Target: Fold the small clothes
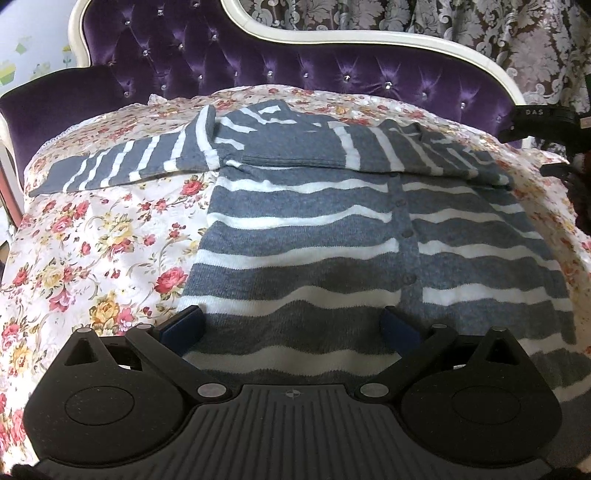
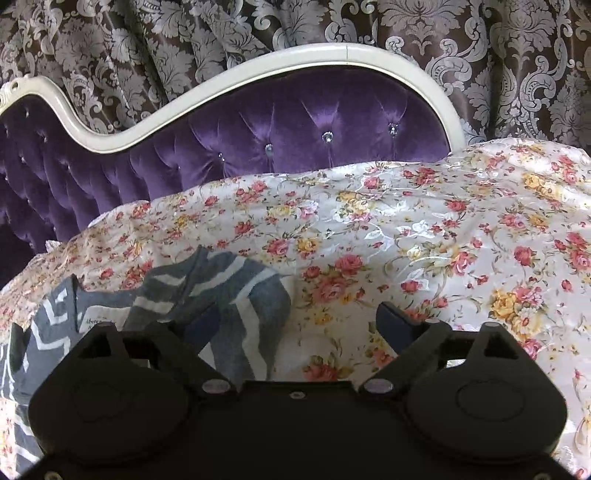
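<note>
Spreading across most of the left wrist view is a floral bedspread [image 1: 92, 236] on a bed, and on it lies the grey-and-white striped cardigan [image 1: 306, 236], flat with its button placket running away from the camera. One sleeve [image 1: 122, 166] stretches out to the left across the bedspread; the other sleeve [image 1: 417, 151] lies folded across the upper chest.

The relation that matters for the coming fold: the cardigan's long axis runs from the hem, directly under the left gripper [image 1: 291, 325], up toward the collar near the headboard. The left gripper hangs just above the hem band with both fingers spread wide and nothing between them. It looks the nearer of the two to the garment's body, so a lengthwise fold would probably start from there.

The right gripper [image 2: 291, 325] is also wide open and holds nothing. In its view the folded sleeve [image 2: 236, 295] lies low and to the left, partly behind the left finger, while the right finger stands over bare floral cloth. I cannot tell whether the left finger touches the knit.

Behind the bed stands a tufted purple velvet headboard [image 1: 229, 59] with a cream scrolled frame and small crystal buttons. A dark curtain [image 2: 258, 29] with pale damask leaves hangs behind that, and a dark strap shows at the right edge of the left view.
</note>
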Motion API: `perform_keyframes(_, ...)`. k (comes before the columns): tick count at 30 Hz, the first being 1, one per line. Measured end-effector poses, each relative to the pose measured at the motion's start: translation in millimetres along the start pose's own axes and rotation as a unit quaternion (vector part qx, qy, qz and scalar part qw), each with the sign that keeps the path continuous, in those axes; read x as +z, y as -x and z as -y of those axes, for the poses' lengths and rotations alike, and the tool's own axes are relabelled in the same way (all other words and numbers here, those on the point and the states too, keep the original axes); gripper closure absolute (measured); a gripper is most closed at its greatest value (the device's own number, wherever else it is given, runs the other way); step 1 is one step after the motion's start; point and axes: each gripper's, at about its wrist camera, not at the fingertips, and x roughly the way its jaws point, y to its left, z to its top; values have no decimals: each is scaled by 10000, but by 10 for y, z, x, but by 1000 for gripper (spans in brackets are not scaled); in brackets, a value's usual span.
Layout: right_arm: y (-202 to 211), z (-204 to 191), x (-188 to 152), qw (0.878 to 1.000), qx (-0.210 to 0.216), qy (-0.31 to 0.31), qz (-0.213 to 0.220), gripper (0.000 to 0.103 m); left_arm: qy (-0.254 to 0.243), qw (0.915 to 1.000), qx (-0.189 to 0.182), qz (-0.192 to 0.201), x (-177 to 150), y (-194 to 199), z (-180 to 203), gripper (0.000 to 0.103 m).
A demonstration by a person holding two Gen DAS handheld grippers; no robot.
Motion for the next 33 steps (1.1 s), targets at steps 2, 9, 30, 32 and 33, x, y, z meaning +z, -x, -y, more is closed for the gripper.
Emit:
perform_keyframes(2, 28, -4, -5, 10000, 19, -14, 49, 5, 5, 10000, -7, -7, -2, 6, -5, 0)
perform_keyframes(9, 131, -25, 5, 9994, 201, -112, 259, 1, 46, 9999, -113, -40, 16, 20, -47, 1)
perform_keyframes(30, 253, -629, -147, 9833, 1732, 454, 325, 1, 501, 9930, -1063, 66, 470, -18, -515, 1)
perform_keyframes(32, 255, -658, -161, 9820, 1814, 453, 285, 1, 569, 9930, -1032, 99, 531, -43, -594, 1)
perform_keyframes(33, 254, -671, -168, 9815, 1841, 454, 268, 1, 608, 9928, -1022, 107, 556, -55, -638, 1)
